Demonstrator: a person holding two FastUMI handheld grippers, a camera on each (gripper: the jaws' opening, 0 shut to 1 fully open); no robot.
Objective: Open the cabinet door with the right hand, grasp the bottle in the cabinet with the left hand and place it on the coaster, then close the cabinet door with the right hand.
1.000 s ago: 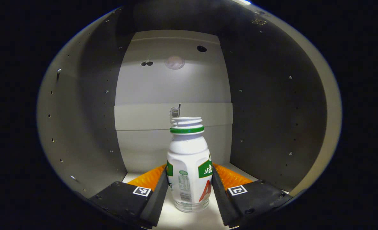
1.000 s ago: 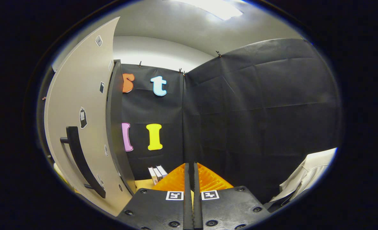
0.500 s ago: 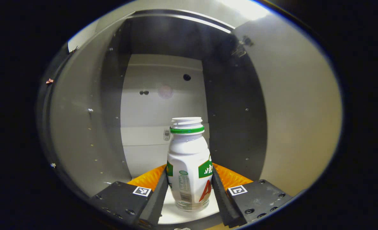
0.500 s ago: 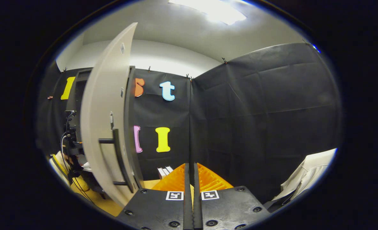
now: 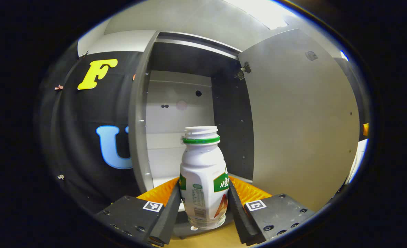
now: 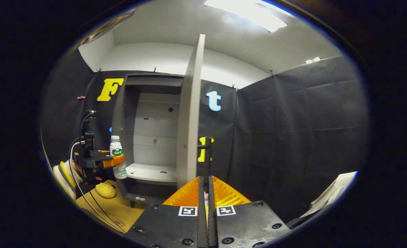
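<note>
A white bottle [image 5: 203, 172] with a green neck ring and no cap stands upright between my left gripper's fingers; the left gripper [image 5: 203, 187] is shut on its lower body. It hangs in front of the open cabinet [image 5: 179, 106], above the wooden table [image 5: 207, 239]. In the right gripper view the same bottle [image 6: 117, 158] and left gripper [image 6: 114, 161] are just left of the cabinet's opening [image 6: 152, 137]. The open door [image 6: 189, 113] shows edge-on, with its dark handle [image 6: 207, 151] behind it. My right gripper [image 6: 203, 179] is shut on nothing, a little short of the door.
The door's inner face [image 5: 300, 120] stands close on the right of the bottle. A yellow lump [image 6: 105, 190] lies on the table [image 6: 121, 206] below the left gripper. A cable [image 6: 86, 199] trails from that gripper, held by a hand in a yellow sleeve [image 6: 64, 174]. A pale sleeve [image 6: 334, 193] is at the right.
My left gripper has drawn the bottle back out of the cabinet into the open. The right gripper has backed off and turned, so the door now shows edge-on.
</note>
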